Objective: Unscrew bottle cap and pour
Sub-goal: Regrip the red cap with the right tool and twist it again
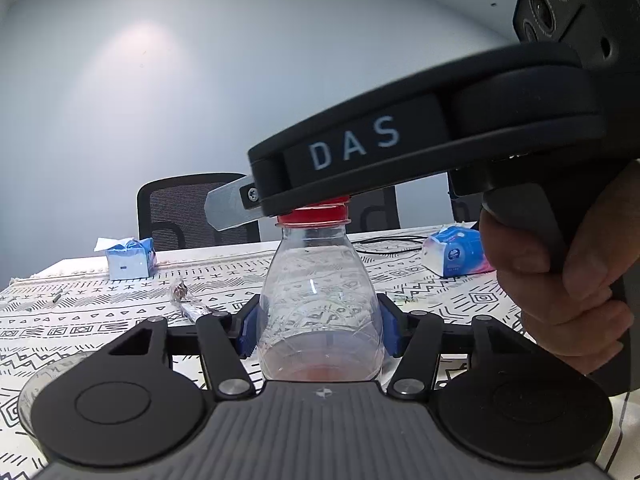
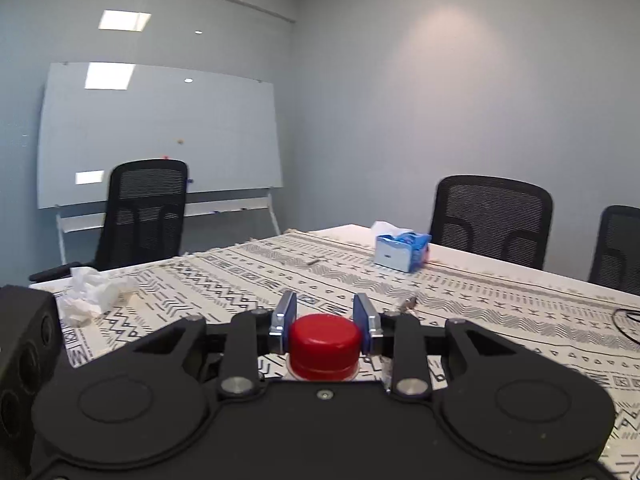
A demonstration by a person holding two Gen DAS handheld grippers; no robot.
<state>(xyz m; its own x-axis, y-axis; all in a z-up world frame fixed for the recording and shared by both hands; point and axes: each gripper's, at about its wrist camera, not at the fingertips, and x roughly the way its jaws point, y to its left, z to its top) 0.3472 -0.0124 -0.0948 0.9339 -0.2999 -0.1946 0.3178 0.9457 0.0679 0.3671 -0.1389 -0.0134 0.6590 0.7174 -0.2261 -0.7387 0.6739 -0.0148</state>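
Observation:
A clear plastic bottle (image 1: 320, 300) with a little reddish liquid at its bottom stands upright on the patterned tablecloth (image 1: 80, 320). My left gripper (image 1: 320, 320) is shut on the bottle's body, blue pads pressed to both sides. The red cap (image 1: 312, 214) sits on the neck, partly hidden by the right gripper's black body (image 1: 400, 140), which a hand (image 1: 560, 280) holds from above. In the right wrist view the red cap (image 2: 325, 346) lies between the blue pads of my right gripper (image 2: 325, 320), which is shut on it.
A clear glass bowl (image 1: 36, 392) sits at the lower left by the left gripper. Blue tissue boxes (image 1: 130, 258) (image 1: 456, 252) and a wrapper (image 1: 186, 300) lie on the table. Crumpled tissues (image 2: 92, 292) rest at the left edge. Black chairs (image 2: 492, 220) surround the table, and a whiteboard (image 2: 160, 132) stands behind.

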